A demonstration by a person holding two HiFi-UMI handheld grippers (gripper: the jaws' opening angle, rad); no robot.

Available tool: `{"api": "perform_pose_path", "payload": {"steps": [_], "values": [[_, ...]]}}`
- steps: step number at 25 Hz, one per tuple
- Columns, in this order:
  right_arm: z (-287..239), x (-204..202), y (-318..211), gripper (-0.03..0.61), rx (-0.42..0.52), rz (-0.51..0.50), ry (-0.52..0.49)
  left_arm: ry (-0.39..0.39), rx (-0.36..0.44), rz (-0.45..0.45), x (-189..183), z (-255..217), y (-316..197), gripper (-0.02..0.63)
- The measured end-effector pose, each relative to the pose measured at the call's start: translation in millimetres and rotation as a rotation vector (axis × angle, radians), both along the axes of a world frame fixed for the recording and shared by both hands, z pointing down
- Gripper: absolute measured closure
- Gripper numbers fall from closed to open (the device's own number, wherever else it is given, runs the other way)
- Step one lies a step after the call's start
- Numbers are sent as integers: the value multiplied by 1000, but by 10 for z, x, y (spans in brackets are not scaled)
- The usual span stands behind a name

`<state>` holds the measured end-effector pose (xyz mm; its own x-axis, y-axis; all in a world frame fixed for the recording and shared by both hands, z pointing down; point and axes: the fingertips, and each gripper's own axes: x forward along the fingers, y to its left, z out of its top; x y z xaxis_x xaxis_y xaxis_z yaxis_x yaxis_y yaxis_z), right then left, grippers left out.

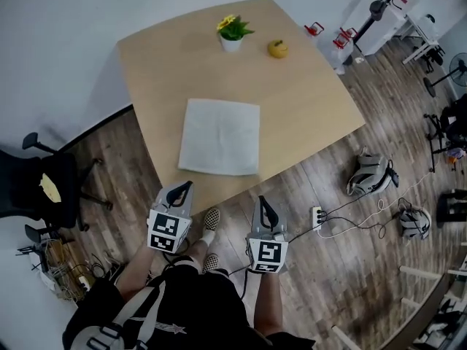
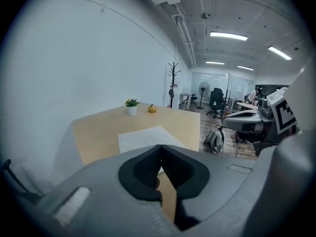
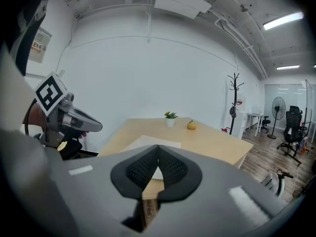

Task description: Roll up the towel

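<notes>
White towel (image 1: 220, 137) lay flat near table's (image 1: 314, 115) near edge. Left gripper (image 1: 182, 190) & right gripper (image 1: 263, 207) hung off that edge, jaws closed, nothing held.

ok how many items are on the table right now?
3. A white towel lies flat near the near edge of the table; a small potted plant and a yellow fruit sit at the far end.

In its own view my left gripper (image 2: 161, 147) hid the near edge of the towel (image 2: 143, 137) and of the bench (image 2: 98, 130); my right gripper (image 3: 158, 147) did likewise. The far yellow thing (image 1: 276, 48) was too small to name.
</notes>
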<state>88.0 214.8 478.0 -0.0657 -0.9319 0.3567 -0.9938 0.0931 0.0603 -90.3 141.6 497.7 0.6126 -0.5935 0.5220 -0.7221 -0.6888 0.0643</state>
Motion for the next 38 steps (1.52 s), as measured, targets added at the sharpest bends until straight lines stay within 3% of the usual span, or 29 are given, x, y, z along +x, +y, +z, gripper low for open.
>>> {"api": "perform_pose_path", "payload": {"steps": [7,11,16,18,22,26,31,38], "values": [[444,-19,-440,574,-85,-49,20,-60,-46,29,-55,456,-386,604],[623,-67,-541,574,-121,-107,82,-106,-70,66,-113,658,-499,603],[911,-69,-552,549,-201,-226,260,-273,-58,216,-128,913,-515,601],[1019,-92,-565,514,-231,-299,347,-347,-47,288,-137,996,-511,537],[1278,-102,-554,479,-307,-449,546,-528,-13,448,-182,1207,-491,489],[1559,-70,-576,445,-393,-587,717,-702,55,582,-229,1415,-543,485],[1841,29,-661,431,-470,-680,849,-796,40,658,-227,1635,-573,479],[2126,74,-726,431,-536,-744,876,-858,25,696,-245,1829,-643,477]]}}
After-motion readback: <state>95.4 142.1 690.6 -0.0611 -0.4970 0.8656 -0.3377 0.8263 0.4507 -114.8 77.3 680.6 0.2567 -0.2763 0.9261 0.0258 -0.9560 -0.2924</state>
